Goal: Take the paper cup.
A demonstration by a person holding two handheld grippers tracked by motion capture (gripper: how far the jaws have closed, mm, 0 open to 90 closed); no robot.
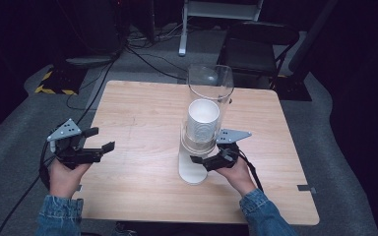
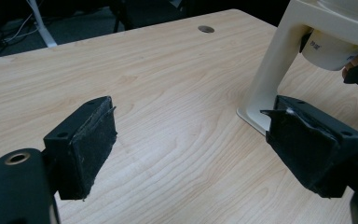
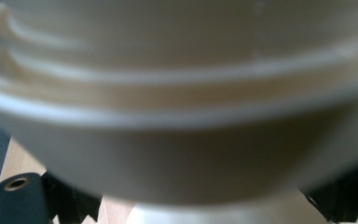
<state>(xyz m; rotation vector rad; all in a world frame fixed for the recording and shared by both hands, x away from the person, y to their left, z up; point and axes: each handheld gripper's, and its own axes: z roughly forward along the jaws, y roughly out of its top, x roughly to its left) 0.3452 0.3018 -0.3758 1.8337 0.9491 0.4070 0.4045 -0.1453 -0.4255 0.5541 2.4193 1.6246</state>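
Gripping paper cup (image 1: 203,123) under dispenser (image 1: 193,169): right tongs (image 1: 207,160); left tongs (image 1: 98,140) agape.

I see a light wooden table (image 1: 142,128) with a white cup dispenser (image 1: 200,142) standing on it, a clear tube (image 1: 210,82) rising from its top and a stack of white cups (image 1: 203,118) inside. My right gripper (image 1: 211,158) sits just beside the dispenser's base, right of it, jaws reaching under the stack. My left gripper (image 1: 94,145) hovers well left of the dispenser, jaws spread apart and holding nothing.
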